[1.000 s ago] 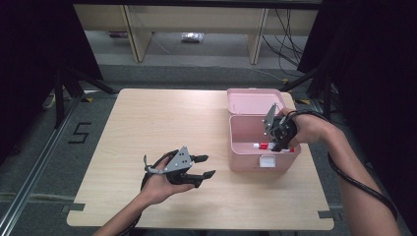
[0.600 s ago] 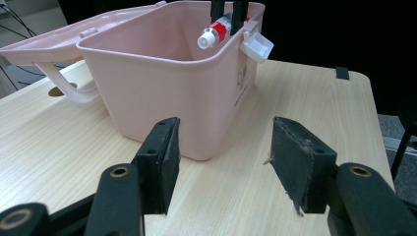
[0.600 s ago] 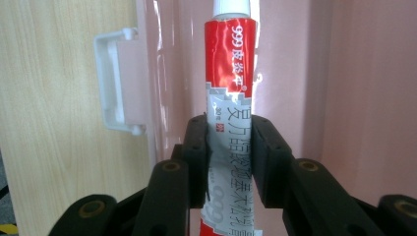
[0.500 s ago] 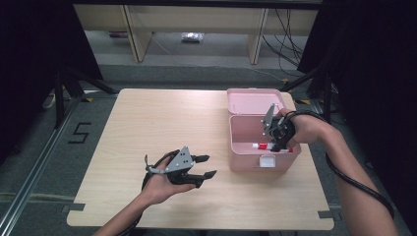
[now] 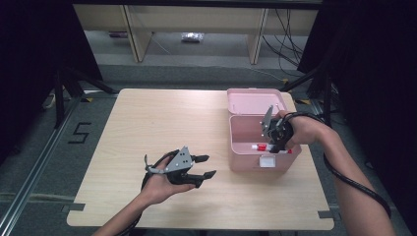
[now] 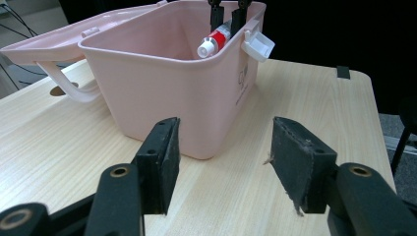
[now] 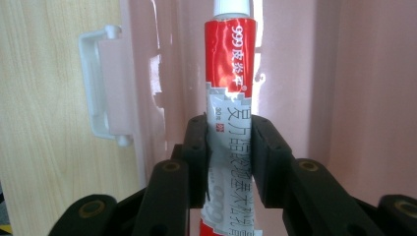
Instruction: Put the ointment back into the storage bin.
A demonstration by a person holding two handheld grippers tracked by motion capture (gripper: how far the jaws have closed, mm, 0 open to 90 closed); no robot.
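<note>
Nearest, the left hand-held gripper (image 5: 199, 166) lies level just above the bench (image 5: 147, 123), palm up, jaws released and bare. Farther off, the right hand-held gripper (image 5: 272, 142) dips into the one open pink box (image 5: 255, 162), clenched on the single red-and-white tube (image 7: 231, 98) held over its inside.
</note>
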